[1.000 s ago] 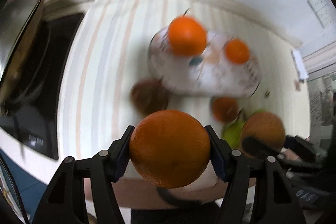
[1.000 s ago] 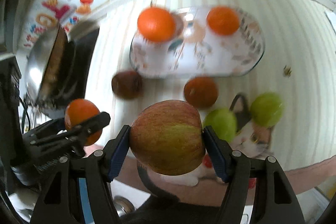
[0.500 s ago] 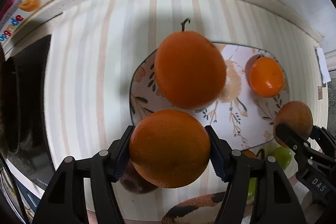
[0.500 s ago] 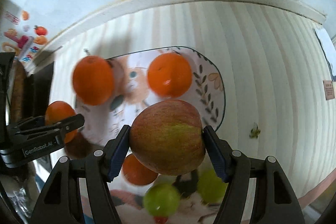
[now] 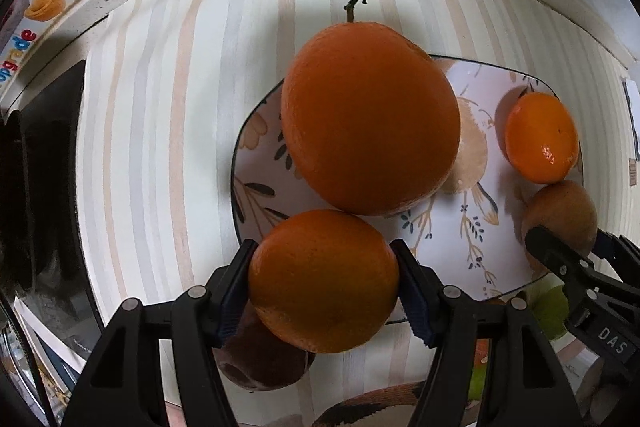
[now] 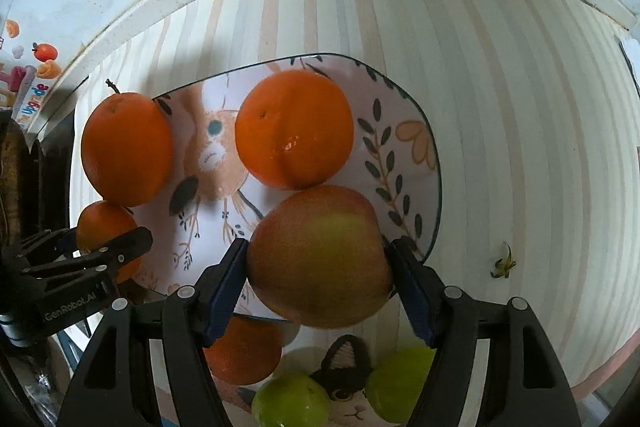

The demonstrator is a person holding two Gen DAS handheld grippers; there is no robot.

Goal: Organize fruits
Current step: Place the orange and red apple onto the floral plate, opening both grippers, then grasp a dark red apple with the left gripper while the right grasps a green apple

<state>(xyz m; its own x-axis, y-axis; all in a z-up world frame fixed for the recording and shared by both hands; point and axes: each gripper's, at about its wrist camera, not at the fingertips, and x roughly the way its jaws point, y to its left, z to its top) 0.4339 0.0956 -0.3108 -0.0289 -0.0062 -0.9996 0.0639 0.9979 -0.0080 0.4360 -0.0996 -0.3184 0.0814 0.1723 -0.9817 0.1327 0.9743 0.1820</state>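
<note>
Left wrist view: the left gripper (image 5: 323, 281) clamps an orange (image 5: 323, 281) over the near rim of the plate (image 5: 440, 227), just before a bigger stemmed orange (image 5: 370, 117).
Right wrist view: the right gripper (image 6: 318, 259) clamps an apple (image 6: 318, 259) above the plate (image 6: 404, 147), next to a tangerine (image 6: 294, 129); two green fruits (image 6: 294, 403) lie on the desk (image 6: 520, 107).

Both tools (image 5: 324, 283) (image 6: 318, 263) moved closer over plate (image 6: 400, 163).
</note>
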